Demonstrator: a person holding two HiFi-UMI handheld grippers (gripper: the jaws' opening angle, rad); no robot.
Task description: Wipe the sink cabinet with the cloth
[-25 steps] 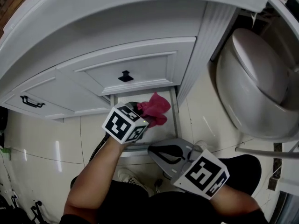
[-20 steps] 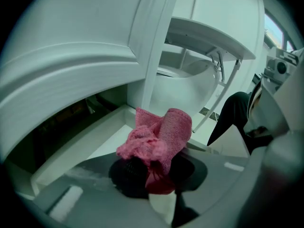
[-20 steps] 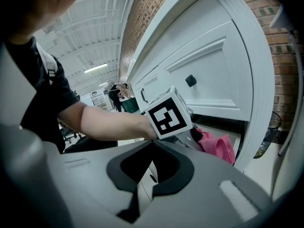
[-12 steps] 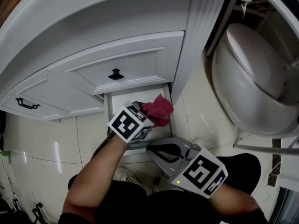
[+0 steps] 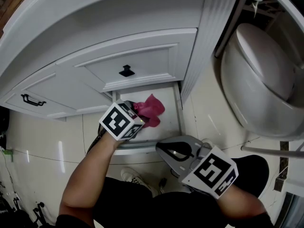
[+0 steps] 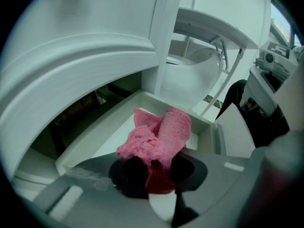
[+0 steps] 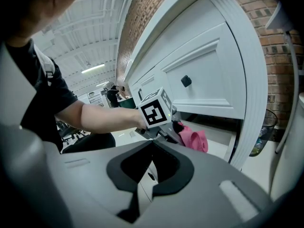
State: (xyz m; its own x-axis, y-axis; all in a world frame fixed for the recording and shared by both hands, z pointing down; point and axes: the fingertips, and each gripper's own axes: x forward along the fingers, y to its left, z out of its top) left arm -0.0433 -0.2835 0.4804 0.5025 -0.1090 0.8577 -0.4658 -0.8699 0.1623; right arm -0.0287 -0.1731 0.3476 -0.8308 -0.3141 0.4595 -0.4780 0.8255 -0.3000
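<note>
A crumpled pink cloth is pinched in my left gripper, which is shut on it over the pulled-out bottom drawer of the white sink cabinet. In the right gripper view the cloth hangs from the left gripper just under the cabinet door. My right gripper is shut on nothing, held lower right, off the drawer's front corner.
A white toilet stands right of the cabinet, with a metal rail at its foot. The cabinet has a black knob and a black handle. Glossy tiled floor lies to the left. A person's shoe is below the drawer.
My left gripper has carried the cloth leftward and slightly back in the drawer. The right gripper has shifted only a little.
</note>
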